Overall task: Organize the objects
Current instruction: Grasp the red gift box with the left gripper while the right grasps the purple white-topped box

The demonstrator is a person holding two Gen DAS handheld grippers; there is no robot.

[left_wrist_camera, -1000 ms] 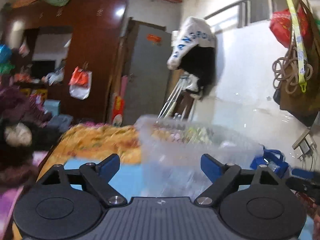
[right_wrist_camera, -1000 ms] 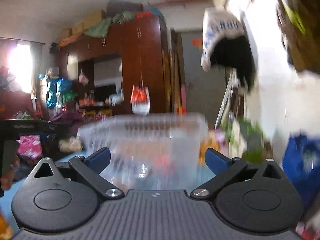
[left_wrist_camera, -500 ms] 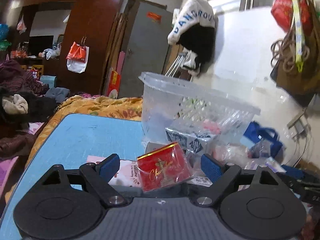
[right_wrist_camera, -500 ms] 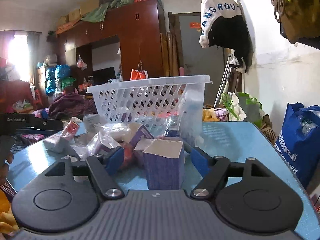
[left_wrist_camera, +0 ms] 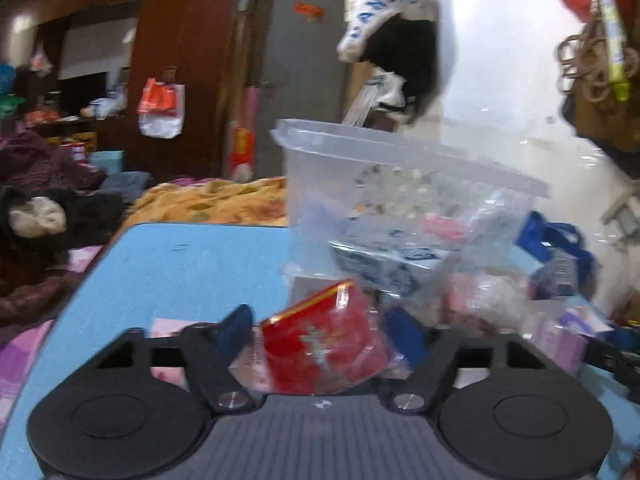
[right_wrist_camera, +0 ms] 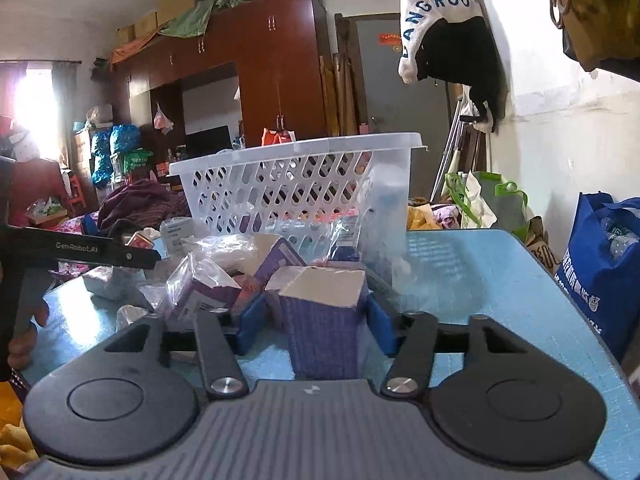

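Both of your grippers have dropped lower since a second ago, from a blurred view of the basket alone to a close view of the clutter on the blue table [right_wrist_camera: 500, 280]. Your right gripper [right_wrist_camera: 316, 316] has just been closing its jaws, and they now sit against both sides of a purple carton [right_wrist_camera: 324, 320] with a pale top flap; the blue pads press on its walls, so it is gripped. Half a second ago those pads stood apart from the carton.

Your left gripper [left_wrist_camera: 324, 336] has also just been narrowing its jaws around a red packet [left_wrist_camera: 324, 344] in clear wrap. The left pad is just beside the packet and the right pad sits behind its wrap; the picture is blurred, so you cannot tell whether the pads press on it yet. The packet looks larger and nearer than half a second ago.

The white basket [right_wrist_camera: 296, 184] stands upright on the table beyond both grippers, just behind a heap of wrapped boxes and clear bags [right_wrist_camera: 208, 276]. From the left view its solid translucent end faces you; from the right view you see its slotted long side.

At the left edge of the right view, your left hand [right_wrist_camera: 24, 332] holds the other gripper's black handle. A blue shopping bag [right_wrist_camera: 604, 264] stands beside the table on the right.
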